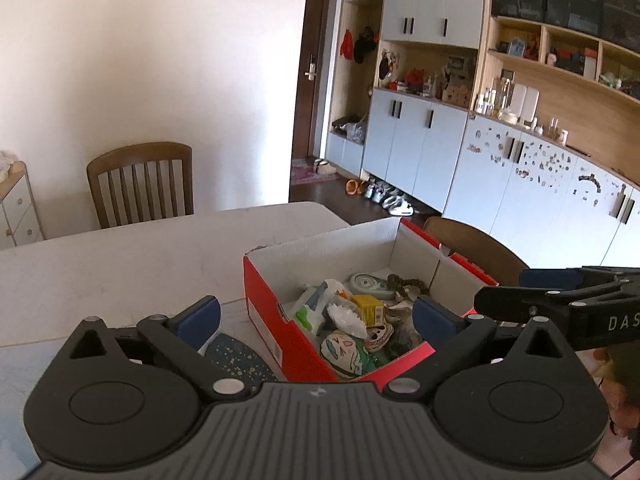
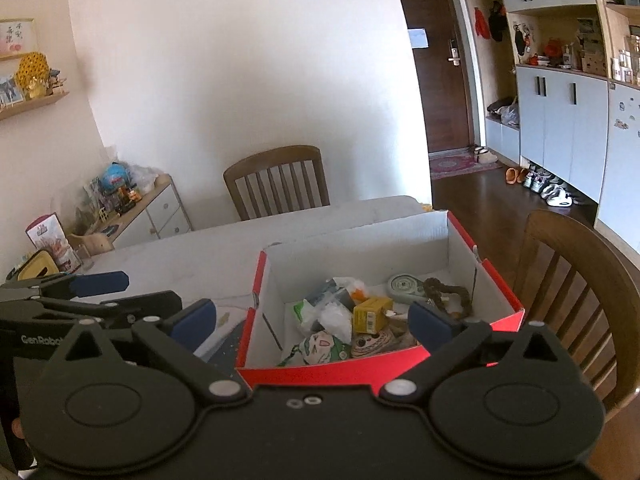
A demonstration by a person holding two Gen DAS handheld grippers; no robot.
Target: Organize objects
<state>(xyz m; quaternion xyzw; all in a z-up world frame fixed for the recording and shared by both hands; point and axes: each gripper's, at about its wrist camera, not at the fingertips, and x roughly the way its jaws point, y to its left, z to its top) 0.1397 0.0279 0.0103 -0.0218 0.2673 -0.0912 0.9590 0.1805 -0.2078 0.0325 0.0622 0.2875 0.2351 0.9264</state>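
Observation:
A red cardboard box [image 1: 264, 300] with a white inside stands on the white table [image 1: 120, 256]. It holds several small things: a yellow carton [image 1: 370, 307], white packets [image 1: 320, 300], a round tape dispenser [image 1: 366, 283], a brown scrunchie [image 1: 408, 283] and cartoon-face pouches [image 1: 344, 350]. My left gripper [image 1: 316, 316] is open and empty, above the box's near edge. My right gripper [image 2: 316, 320] is open and empty, above the same box [image 2: 332, 368], beside the left one. The yellow carton [image 2: 370, 314] lies between its fingers' line of sight.
A dark speckled flat object [image 1: 236, 356] lies on the table left of the box. Wooden chairs stand at the far side [image 1: 140, 184] and right side [image 2: 580, 292] of the table. A low drawer unit [image 2: 152, 208] with toys and wall cabinets [image 1: 440, 140] are beyond.

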